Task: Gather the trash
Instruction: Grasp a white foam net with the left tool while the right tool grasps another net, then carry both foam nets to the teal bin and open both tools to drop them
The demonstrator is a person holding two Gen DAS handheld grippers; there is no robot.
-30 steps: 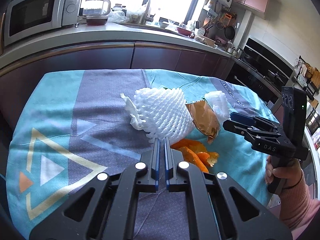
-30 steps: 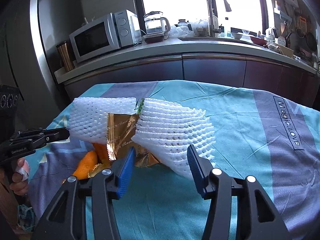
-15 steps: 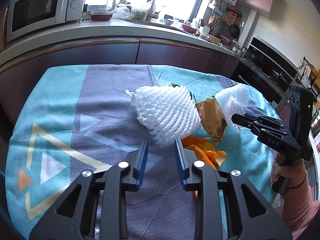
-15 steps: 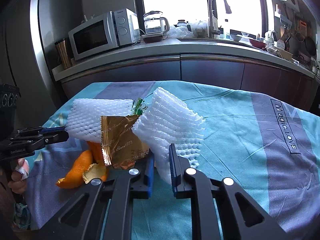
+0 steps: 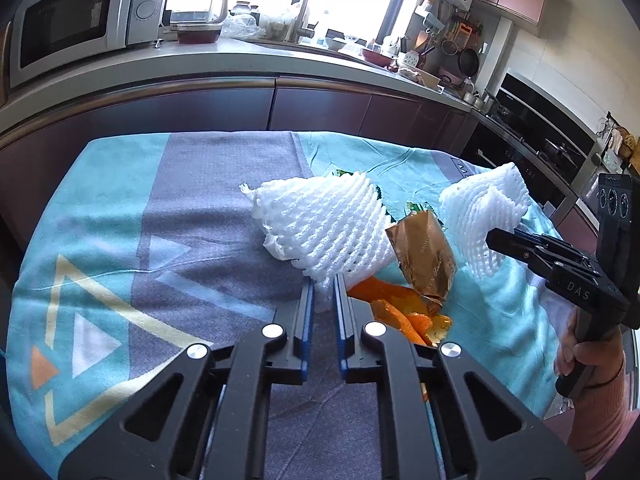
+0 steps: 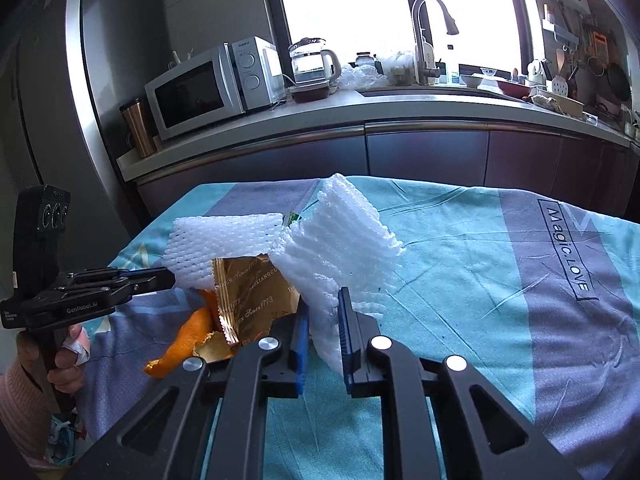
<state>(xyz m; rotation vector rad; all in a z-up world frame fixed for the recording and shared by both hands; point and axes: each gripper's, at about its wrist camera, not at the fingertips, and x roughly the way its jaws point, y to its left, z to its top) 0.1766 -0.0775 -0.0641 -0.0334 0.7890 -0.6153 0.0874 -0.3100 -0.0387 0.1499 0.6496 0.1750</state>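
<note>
Two white foam fruit nets lie on the teal and grey tablecloth (image 5: pixel 120 220). My left gripper (image 5: pixel 322 282) is closing, and its blue pads pinch the near lower edge of the left foam net (image 5: pixel 328 224). From the right wrist view, the left gripper (image 6: pixel 170 276) meets that net (image 6: pixel 224 240) at its side. My right gripper (image 6: pixel 323 304) is shut on the right foam net (image 6: pixel 340 236), holding it tilted up off the cloth. Between the nets sit a gold foil wrapper (image 6: pixel 252 296) and orange peel (image 6: pixel 188 336).
A green scrap (image 5: pixel 416 206) peeks out behind the wrapper. A dark kitchen counter (image 6: pixel 360 120) runs behind the table with a microwave (image 6: pixel 208 84), kettle (image 6: pixel 314 62) and tap (image 6: pixel 428 32). A built-in oven (image 5: pixel 540 136) stands right. A hand (image 5: pixel 584 356) grips the right gripper's handle.
The left jaws went from shut to apart, then closed on the left net's near edge. The right jaws closed on the right net and raised it slightly.
</note>
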